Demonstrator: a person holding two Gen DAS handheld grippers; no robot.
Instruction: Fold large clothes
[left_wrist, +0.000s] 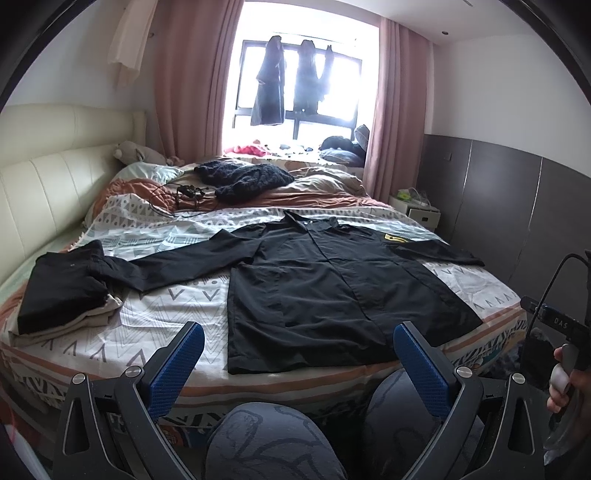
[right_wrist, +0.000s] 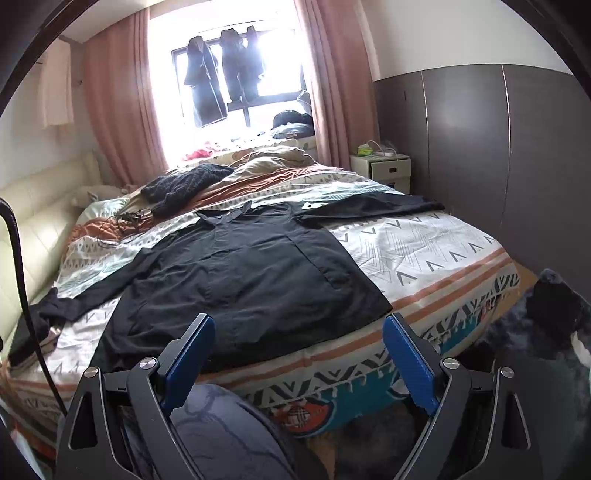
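A large black long-sleeved shirt (left_wrist: 317, 288) lies flat, front up, on the patterned bedspread, sleeves spread to both sides, hem toward me. It also shows in the right wrist view (right_wrist: 243, 273). My left gripper (left_wrist: 299, 339) is open and empty, held back from the bed's near edge, just short of the hem. My right gripper (right_wrist: 299, 336) is open and empty, also in front of the hem. In the left wrist view the right gripper's body and the hand on it (left_wrist: 561, 354) show at the right edge.
A stack of folded dark and beige clothes (left_wrist: 62, 295) sits at the bed's left. A dark knit garment (left_wrist: 243, 179) and cables (left_wrist: 184, 197) lie farther back. A white nightstand (right_wrist: 384, 170) and grey wardrobe (right_wrist: 480, 140) stand right. My knees (left_wrist: 273, 439) are below.
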